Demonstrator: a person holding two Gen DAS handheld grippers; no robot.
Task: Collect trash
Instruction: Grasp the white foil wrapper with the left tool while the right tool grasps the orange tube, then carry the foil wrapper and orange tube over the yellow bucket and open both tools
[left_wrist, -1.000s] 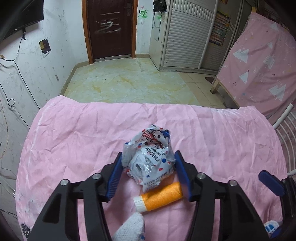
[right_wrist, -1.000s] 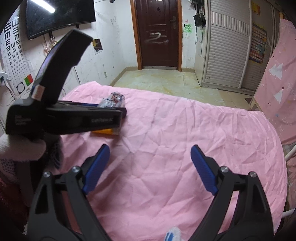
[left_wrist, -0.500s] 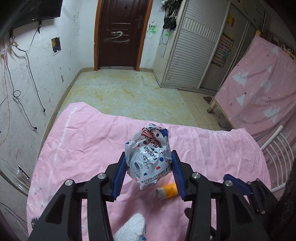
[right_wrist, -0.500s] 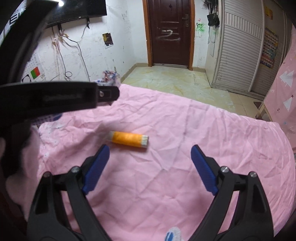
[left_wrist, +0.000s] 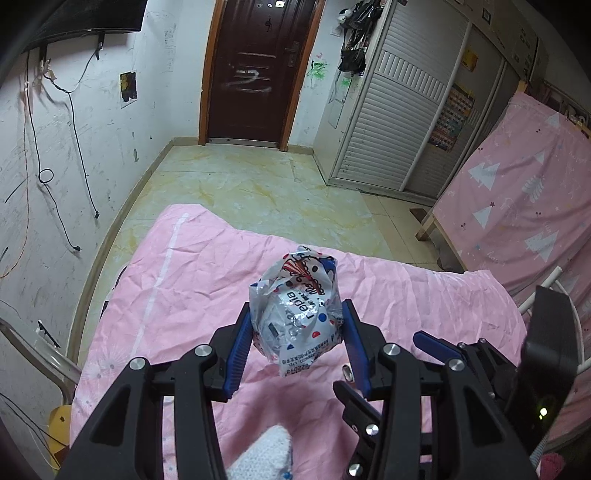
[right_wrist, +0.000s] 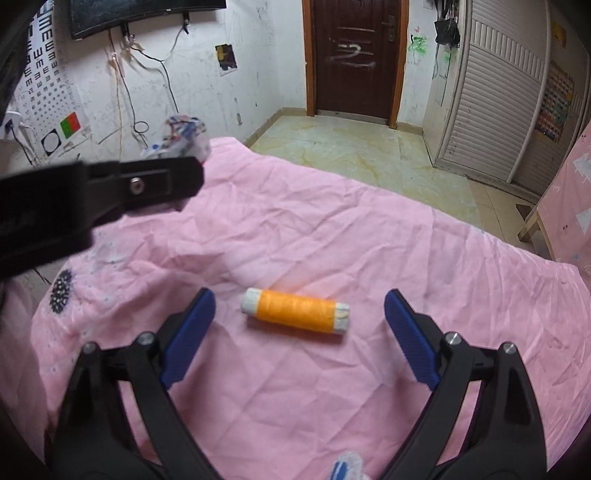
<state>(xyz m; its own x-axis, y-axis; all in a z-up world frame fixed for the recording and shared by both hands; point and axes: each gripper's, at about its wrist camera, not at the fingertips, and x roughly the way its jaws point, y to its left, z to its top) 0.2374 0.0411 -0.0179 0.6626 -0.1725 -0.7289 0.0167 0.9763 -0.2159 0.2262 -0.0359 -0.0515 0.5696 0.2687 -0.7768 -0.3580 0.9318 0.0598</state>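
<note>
the left claw (left_wrist: 295, 334) is clamped on a crumpled tissue wrapper (left_wrist: 295, 314), its blue pads pressed against both sides, and the wrapper hangs clear above the pink bedsheet (left_wrist: 177, 295). so the pickup of this piece of trash looks done, and the step in hand is carrying it off; no bin shows in either view, so where it goes cannot be told. the right claw (right_wrist: 295, 338) stands spread wide with nothing in it, and an orange thread spool (right_wrist: 295, 311) lies on the sheet right between its blue pads, crosswise to them and touching neither. if the spool counts as trash, the next move would call for lowering that claw a little and closing on the spool's ends or turning to take it across its round body, which may roll. a second ago the wrapper sat on the sheet with the spool just beneath it inside the left claw; since then the left claw has risen with the wrapper, and the right claw, which faced bare sheet, has come round so the spool sits centred ahead of it.
</note>
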